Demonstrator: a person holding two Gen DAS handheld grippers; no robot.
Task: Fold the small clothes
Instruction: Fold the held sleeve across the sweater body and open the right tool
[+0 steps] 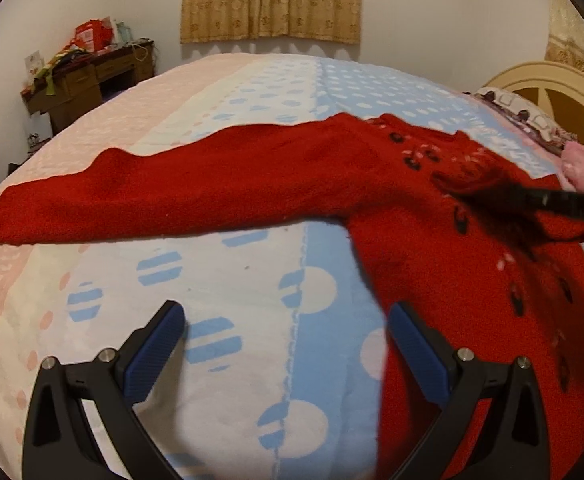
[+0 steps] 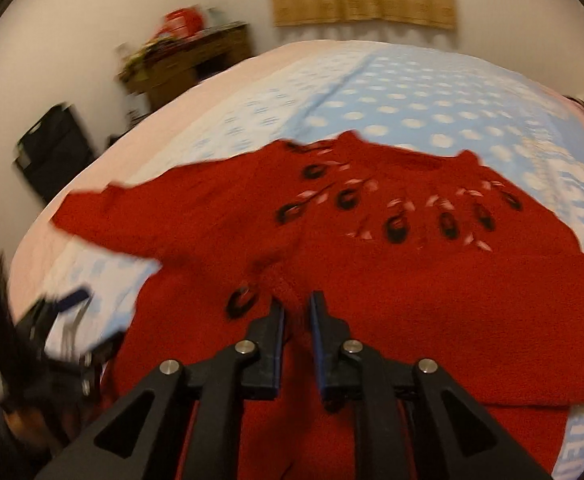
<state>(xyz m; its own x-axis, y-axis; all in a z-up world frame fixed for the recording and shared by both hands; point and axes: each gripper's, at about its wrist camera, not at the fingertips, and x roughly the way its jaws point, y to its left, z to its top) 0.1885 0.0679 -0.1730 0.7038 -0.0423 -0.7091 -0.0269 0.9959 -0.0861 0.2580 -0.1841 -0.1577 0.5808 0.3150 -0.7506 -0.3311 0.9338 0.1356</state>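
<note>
Red knitted sweater (image 2: 372,280), patterned with dark ovals and pale leaf shapes across the chest, lying front-up on the bed (image 1: 232,280). One sleeve (image 1: 152,204) extends flat to the left in the left wrist view, its cuff reaching the pink edge of the bedspread; the other sleeve (image 2: 492,320) is folded across the body of the garment (seen in the right wrist view as a band ending at the right).

Right gripper (image 2: 297,308): poised over the middle of the sweater, jaws nearly together with only a narrow gap, a small ridge of red knit lying at the tips. Whether the pads press that knit cannot be told, the view being blurred. In the left wrist view this gripper enters from the right edge as a dark bar over the patterned chest.

Left gripper (image 1: 288,320): jaws spread wide, blue pads (image 1: 160,344) facing each other, nothing between them; it hangs above bare bedspread just left of the sweater's lower body.

Surroundings: bedspread of blue, white and pink dotted panels; a cluttered wooden desk (image 1: 88,80) against the far wall; a tan curtain (image 1: 272,0) above the bed; a cream headboard (image 1: 540,84) at right.
</note>
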